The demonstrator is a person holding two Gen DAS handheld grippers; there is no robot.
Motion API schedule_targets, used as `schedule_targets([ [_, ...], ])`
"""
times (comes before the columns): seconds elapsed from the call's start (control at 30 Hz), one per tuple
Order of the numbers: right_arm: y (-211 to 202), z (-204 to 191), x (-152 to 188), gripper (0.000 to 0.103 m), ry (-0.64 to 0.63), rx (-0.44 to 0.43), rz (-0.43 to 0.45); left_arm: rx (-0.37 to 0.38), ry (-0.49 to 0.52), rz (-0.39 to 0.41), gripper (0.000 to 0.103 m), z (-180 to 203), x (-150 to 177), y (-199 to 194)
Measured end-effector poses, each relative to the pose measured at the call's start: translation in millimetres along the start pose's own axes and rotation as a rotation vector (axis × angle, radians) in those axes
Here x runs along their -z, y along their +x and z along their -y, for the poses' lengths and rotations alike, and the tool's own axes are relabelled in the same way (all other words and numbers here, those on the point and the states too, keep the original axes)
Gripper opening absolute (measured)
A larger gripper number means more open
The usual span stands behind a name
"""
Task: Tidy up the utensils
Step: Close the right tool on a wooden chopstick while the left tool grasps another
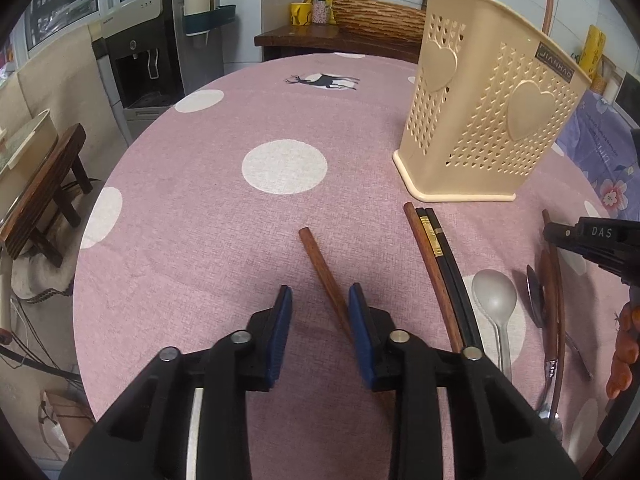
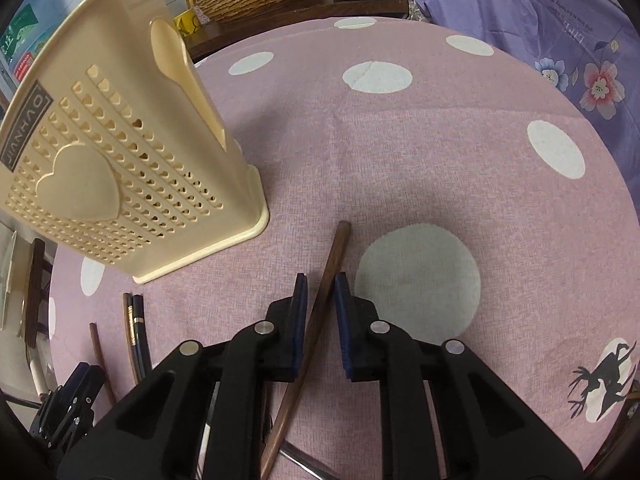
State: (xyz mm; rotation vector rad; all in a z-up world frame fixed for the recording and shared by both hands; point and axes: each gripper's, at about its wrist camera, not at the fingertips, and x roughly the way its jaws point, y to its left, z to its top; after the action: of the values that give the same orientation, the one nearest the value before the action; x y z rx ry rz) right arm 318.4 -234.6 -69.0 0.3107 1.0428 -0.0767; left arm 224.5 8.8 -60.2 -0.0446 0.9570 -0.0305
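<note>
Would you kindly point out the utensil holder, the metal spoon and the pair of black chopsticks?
utensil holder (image 1: 480,128), left wrist view, on its perforated front wall.
metal spoon (image 1: 494,294), left wrist view, on its bowl.
black chopsticks (image 1: 448,260), left wrist view, on the shafts below the gold band.

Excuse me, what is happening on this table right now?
A person with a gripper in each hand is sorting utensils into the beige perforated holder. The right gripper has its jaws open around a brown wooden chopstick, not yet clamped. The left gripper is open above another wooden chopstick on the pink dotted tablecloth. Black chopsticks and a metal spoon lie unsorted.
</note>
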Motion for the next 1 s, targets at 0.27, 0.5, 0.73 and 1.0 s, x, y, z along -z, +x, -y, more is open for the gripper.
schedule_targets([
  [0.27,3,-4,-5,0.013,-0.003,0.022,-0.006,-0.050,0.046,-0.009,0.022,14,-9,9],
  [0.5,3,-7,-4,0.011,-0.018,0.036,0.001,-0.058,0.079,-0.014,0.014,24,-10,11],
  [0.73,4,6,-7,0.010,0.048,-0.037,-0.011,-0.059,0.069,-0.018,0.011,26,-13,12],
  [1.0,-18,22,-5,0.009,0.114,-0.177,0.023,-0.016,0.035,-0.014,0.009,21,-17,11],
])
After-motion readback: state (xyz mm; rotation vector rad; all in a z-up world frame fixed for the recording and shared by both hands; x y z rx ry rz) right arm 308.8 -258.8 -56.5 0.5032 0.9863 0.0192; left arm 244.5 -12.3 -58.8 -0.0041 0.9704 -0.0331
